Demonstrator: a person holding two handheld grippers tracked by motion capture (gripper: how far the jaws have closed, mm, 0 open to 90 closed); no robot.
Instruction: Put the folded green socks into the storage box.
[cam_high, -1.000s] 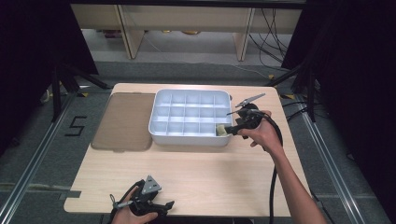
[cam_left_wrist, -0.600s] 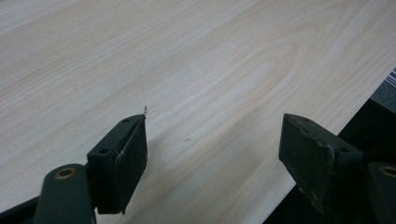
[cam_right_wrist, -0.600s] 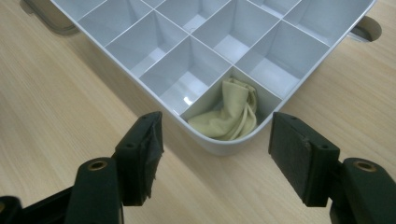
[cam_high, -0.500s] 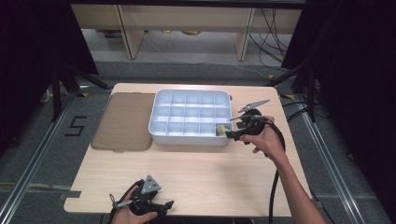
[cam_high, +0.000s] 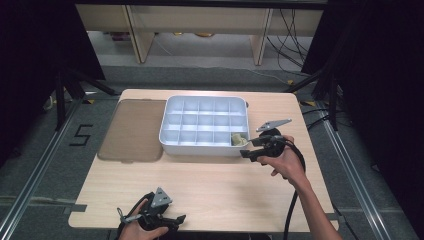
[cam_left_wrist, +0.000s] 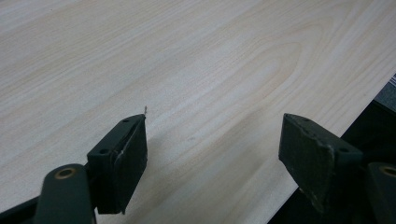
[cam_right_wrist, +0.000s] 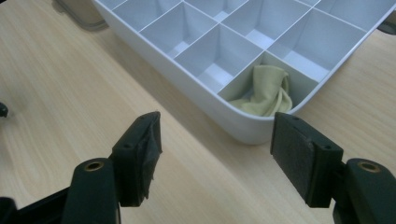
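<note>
Cloth (cam_right_wrist: 266, 93) in tray (cam_right_wrist: 187, 102) corner — just beyond rt gripper (cam_right_wrist: 217, 156)

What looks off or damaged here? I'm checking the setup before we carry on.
Nothing is spilled or askew. One small flaw: the pad on one jaw of the right tool looks frayed. The cloth lies crumpled in the tray's corner cell, and the lid lies flat beside it.

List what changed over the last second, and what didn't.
The right gripper backed away from the tray, toward the person, its jaws open and empty. The yellow cloth stays in the near-right corner compartment. The left gripper, the tray and the brown lid kept their places.
</note>
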